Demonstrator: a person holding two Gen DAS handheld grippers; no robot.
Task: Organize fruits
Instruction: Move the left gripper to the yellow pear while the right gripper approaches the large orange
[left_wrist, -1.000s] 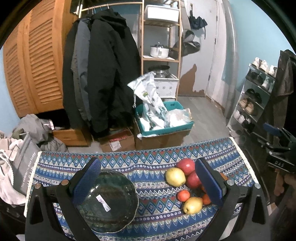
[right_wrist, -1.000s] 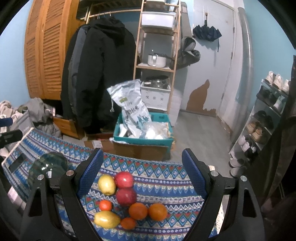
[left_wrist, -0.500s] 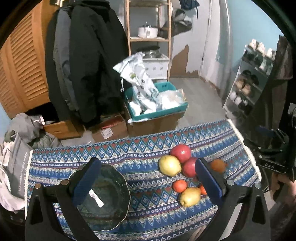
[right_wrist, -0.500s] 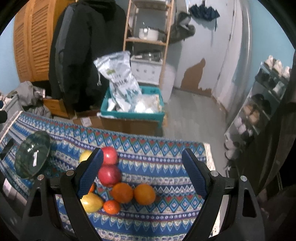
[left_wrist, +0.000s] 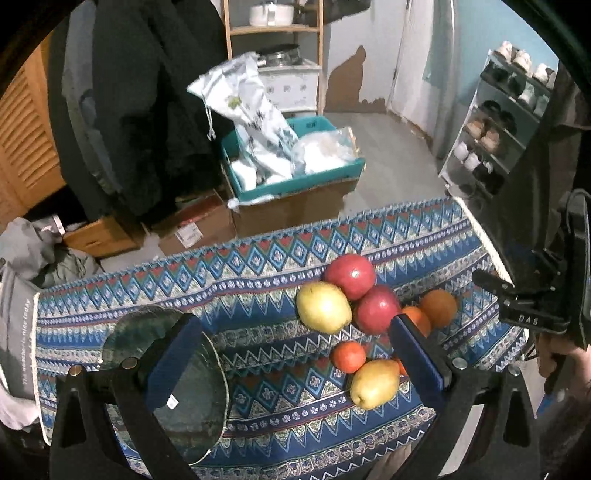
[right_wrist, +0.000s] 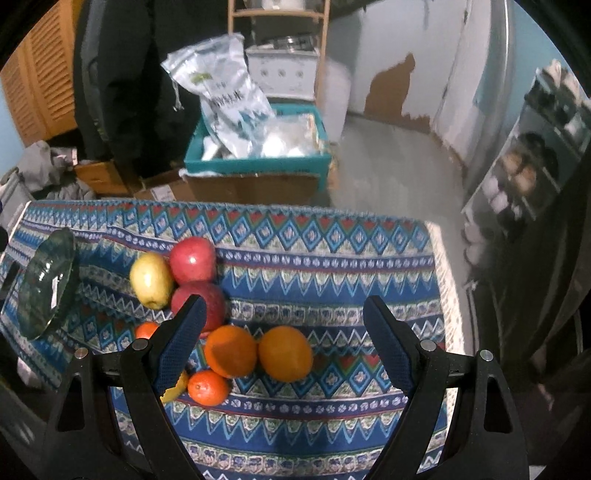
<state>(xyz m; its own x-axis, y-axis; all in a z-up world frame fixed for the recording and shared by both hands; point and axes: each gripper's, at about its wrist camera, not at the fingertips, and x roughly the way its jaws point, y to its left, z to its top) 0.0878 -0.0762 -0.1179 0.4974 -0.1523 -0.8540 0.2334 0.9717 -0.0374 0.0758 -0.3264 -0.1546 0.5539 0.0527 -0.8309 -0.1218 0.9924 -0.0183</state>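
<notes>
A cluster of fruit lies on the patterned tablecloth (left_wrist: 258, 284): two red apples (left_wrist: 349, 275) (right_wrist: 192, 259), two yellow pears (left_wrist: 323, 307) (left_wrist: 373, 382), two oranges (right_wrist: 285, 353) (right_wrist: 230, 350) and small tangerines (left_wrist: 348, 356) (right_wrist: 207, 387). A dark glass bowl (left_wrist: 184, 391) sits at the left of the cloth, also seen on edge as the bowl (right_wrist: 46, 284) in the right wrist view. My left gripper (left_wrist: 293, 354) is open above the cloth between bowl and fruit. My right gripper (right_wrist: 284, 334) is open, hovering over the two oranges.
Beyond the table's far edge stand a teal crate of bags (left_wrist: 295, 177) on cardboard boxes (left_wrist: 199, 229), hanging dark coats (left_wrist: 147, 110), a wooden shelf (left_wrist: 273, 29) and a shoe rack (left_wrist: 495, 122). The right gripper's body (left_wrist: 546, 295) and a hand show at the left view's right edge.
Both grippers have tipped downward and moved closer to the table. The fruit now looks larger, and the oranges lie between my right fingers. Nothing on the cloth has moved.
</notes>
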